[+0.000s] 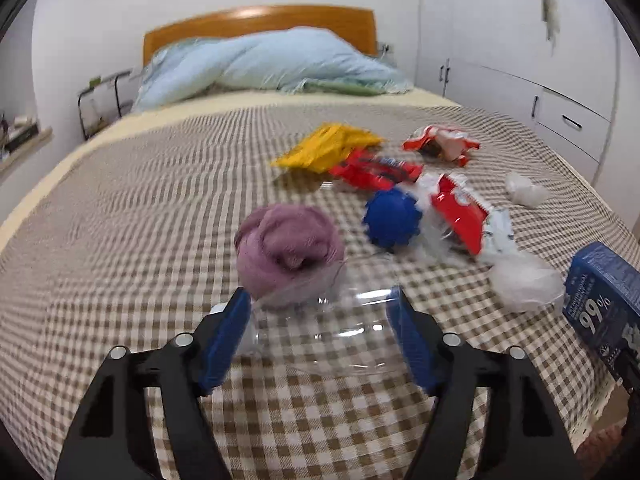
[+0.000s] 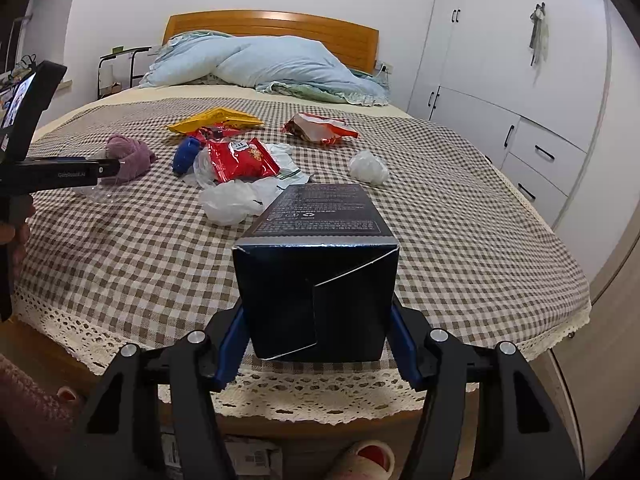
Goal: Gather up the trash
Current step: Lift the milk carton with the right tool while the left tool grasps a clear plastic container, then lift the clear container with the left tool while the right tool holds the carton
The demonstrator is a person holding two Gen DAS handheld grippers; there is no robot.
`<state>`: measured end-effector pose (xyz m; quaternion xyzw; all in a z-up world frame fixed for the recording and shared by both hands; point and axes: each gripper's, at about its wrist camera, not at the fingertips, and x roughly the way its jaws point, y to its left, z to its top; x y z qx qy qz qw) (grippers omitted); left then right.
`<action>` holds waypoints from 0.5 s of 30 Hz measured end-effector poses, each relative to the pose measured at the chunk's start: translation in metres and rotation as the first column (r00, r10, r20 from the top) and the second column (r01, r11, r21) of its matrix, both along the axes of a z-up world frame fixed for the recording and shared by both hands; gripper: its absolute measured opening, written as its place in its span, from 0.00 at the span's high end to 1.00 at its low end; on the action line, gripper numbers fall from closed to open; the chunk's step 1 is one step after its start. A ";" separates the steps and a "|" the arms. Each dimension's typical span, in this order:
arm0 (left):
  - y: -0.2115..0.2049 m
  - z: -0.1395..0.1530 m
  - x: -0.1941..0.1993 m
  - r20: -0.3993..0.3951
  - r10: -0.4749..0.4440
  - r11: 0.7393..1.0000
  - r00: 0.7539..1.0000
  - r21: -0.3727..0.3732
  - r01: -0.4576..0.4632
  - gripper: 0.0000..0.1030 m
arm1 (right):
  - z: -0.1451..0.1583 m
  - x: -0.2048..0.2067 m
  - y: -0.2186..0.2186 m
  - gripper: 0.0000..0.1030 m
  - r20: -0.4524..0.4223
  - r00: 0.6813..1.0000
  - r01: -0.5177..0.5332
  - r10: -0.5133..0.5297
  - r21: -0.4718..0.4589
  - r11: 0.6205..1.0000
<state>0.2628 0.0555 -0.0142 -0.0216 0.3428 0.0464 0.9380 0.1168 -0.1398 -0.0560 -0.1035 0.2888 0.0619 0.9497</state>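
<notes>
My left gripper [image 1: 320, 296] is shut on a clear plastic container [image 1: 336, 332], its blue fingers pressed against both sides, low over the checked bedspread [image 1: 120, 240]. Just beyond it lies a purple cloth bundle [image 1: 288, 248]. My right gripper [image 2: 316, 316] is shut on a dark blue carton [image 2: 320, 216], held above the foot edge of the bed; the carton [image 1: 600, 292] also shows at the right of the left wrist view. Further up the bed are a yellow wrapper [image 1: 328, 146], red snack wrappers [image 1: 460, 212], a blue spiky ball [image 1: 390, 218] and white plastic bags [image 1: 524, 280].
A crumpled white tissue [image 2: 368, 168] lies right of the pile. A light blue duvet [image 2: 272, 66] is heaped by the wooden headboard [image 2: 272, 26]. A white wardrobe [image 2: 520, 100] lines the right wall. Slippers [image 2: 360, 460] sit on the floor below the lace hem.
</notes>
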 end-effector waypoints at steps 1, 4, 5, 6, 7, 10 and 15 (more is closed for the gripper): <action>0.002 0.001 -0.003 0.013 0.003 1.000 1.000 -0.012 -0.003 0.42 | 0.000 -0.001 0.000 0.42 0.001 1.000 -0.001 0.001 0.002 1.000; 0.010 0.016 -0.016 0.075 0.031 0.999 0.997 -0.017 -0.030 0.70 | 0.001 -0.003 0.000 0.42 0.005 1.000 -0.004 0.004 0.004 1.000; 0.017 0.022 -0.022 0.098 0.050 0.998 0.994 -0.030 -0.047 0.77 | 0.001 -0.003 0.001 0.42 0.006 1.000 -0.005 0.005 0.005 1.000; 0.023 0.025 -0.027 0.110 0.059 0.997 0.992 -0.053 -0.053 0.80 | 0.001 -0.004 0.001 0.42 0.006 1.000 -0.007 0.007 0.006 1.000; 0.029 0.027 -0.031 0.121 0.068 0.995 0.990 -0.074 -0.059 0.87 | 0.002 -0.005 0.002 0.42 0.008 1.000 -0.008 0.008 0.006 1.000; 0.047 0.033 -0.043 0.142 0.088 0.989 0.986 -0.134 -0.069 0.93 | 0.004 -0.009 0.004 0.42 0.016 1.000 -0.011 0.011 0.011 1.000; 0.056 0.037 -0.064 0.181 0.054 0.989 0.982 -0.149 -0.027 0.97 | 0.009 -0.017 0.008 0.42 0.036 0.999 -0.015 0.014 0.017 1.000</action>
